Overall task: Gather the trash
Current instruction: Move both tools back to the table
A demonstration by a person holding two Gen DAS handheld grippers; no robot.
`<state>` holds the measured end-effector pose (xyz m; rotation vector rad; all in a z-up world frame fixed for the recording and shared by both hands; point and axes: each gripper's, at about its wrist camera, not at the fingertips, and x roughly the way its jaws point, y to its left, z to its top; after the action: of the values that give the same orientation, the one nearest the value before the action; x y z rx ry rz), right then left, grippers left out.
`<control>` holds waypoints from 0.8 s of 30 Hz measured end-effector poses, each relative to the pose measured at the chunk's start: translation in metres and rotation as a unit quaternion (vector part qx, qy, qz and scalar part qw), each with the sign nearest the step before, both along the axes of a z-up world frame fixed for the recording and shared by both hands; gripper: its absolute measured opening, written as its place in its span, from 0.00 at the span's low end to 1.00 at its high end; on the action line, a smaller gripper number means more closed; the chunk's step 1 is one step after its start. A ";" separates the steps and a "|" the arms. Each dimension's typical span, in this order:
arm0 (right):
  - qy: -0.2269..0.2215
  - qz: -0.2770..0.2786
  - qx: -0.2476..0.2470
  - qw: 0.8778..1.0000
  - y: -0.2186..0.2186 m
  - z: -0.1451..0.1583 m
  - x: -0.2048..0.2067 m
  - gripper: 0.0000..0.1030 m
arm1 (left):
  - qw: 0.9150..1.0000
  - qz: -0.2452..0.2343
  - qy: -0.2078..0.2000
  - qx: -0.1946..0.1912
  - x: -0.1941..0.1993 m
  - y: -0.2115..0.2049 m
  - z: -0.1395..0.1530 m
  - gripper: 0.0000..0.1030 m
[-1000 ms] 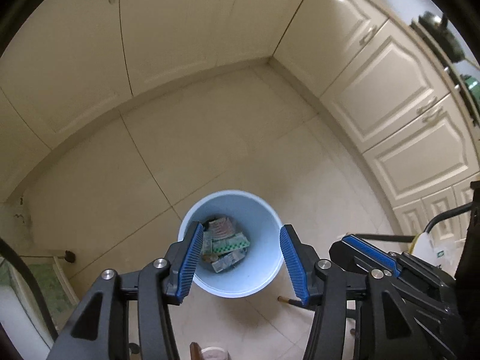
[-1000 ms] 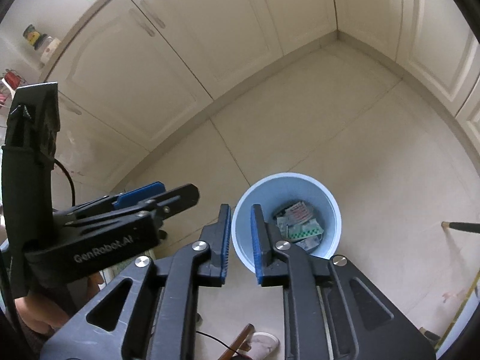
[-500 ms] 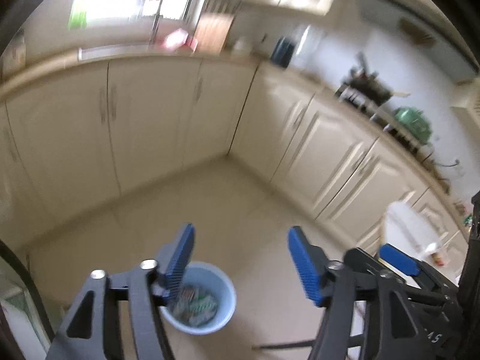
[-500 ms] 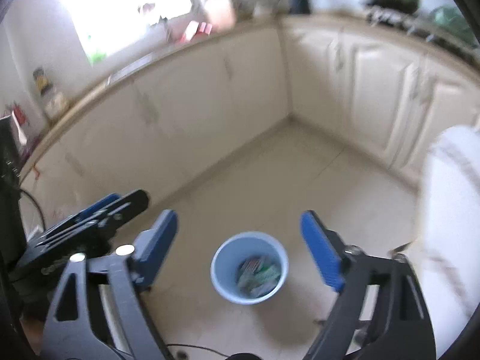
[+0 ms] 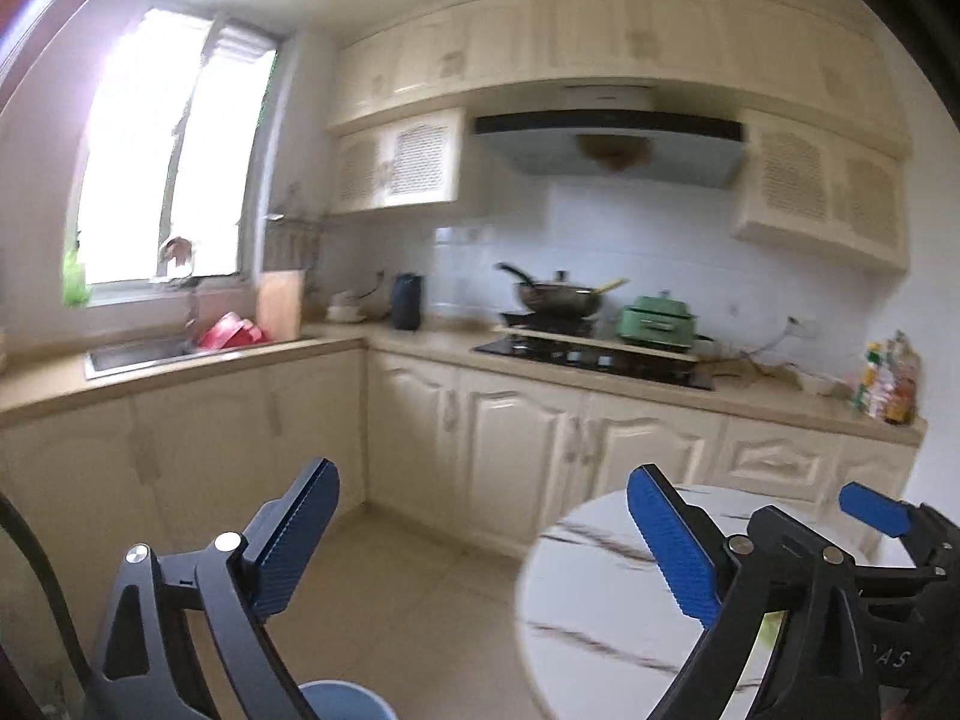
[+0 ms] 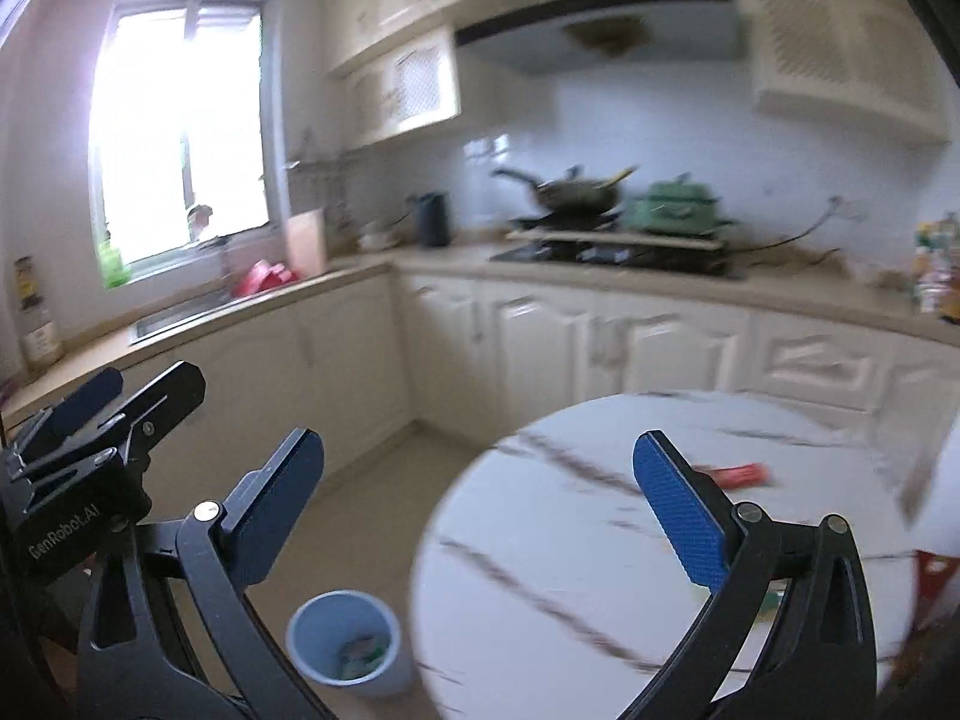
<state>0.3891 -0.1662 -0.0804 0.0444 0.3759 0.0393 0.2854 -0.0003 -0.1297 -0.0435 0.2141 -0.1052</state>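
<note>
blue-padded jaws of our left gripper (image 5: 483, 546) and right gripper (image 6: 480, 504) are opening, empty, now lifted from the bin (image 6: 345, 642) toward the tabletop (image 6: 570, 540), where a red wrapper (image 6: 741, 474) waits.

The left hand-held gripper (image 6: 90, 420) seemingly reads "GenRobot.AI" on its body.

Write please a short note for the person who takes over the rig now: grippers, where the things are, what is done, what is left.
Left gripper: jaws opening, nothing between them.
Right gripper: jaws opening, nothing between them.
Blue bin: on the floor beside the round marble table, with wrappers already inside.
Left: a red wrapper lies on the table; something green shows near the right finger, too blurred to name. Likely pick the red one next.
</note>
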 end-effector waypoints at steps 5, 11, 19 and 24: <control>-0.013 -0.054 0.000 0.998 -0.055 0.013 -0.039 1.00 | 0.999 -0.040 0.000 0.014 -0.032 -0.042 -0.018 0.96; 0.003 -0.107 0.010 0.994 -0.124 0.003 -0.062 1.00 | 0.995 -0.084 0.022 0.043 -0.048 -0.063 -0.001 0.98; 0.028 -0.140 0.003 0.990 -0.180 -0.016 -0.053 1.00 | 0.991 -0.110 0.051 0.062 0.013 -0.116 0.016 0.98; 0.048 -0.149 -0.004 0.988 -0.207 -0.030 -0.023 1.00 | 0.985 -0.131 0.095 0.059 0.090 -0.166 0.007 0.98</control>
<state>0.3663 -0.3733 -0.1108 0.0941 0.4623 -0.2617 0.3757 -0.1663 -0.1227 0.0935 0.4166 -0.3517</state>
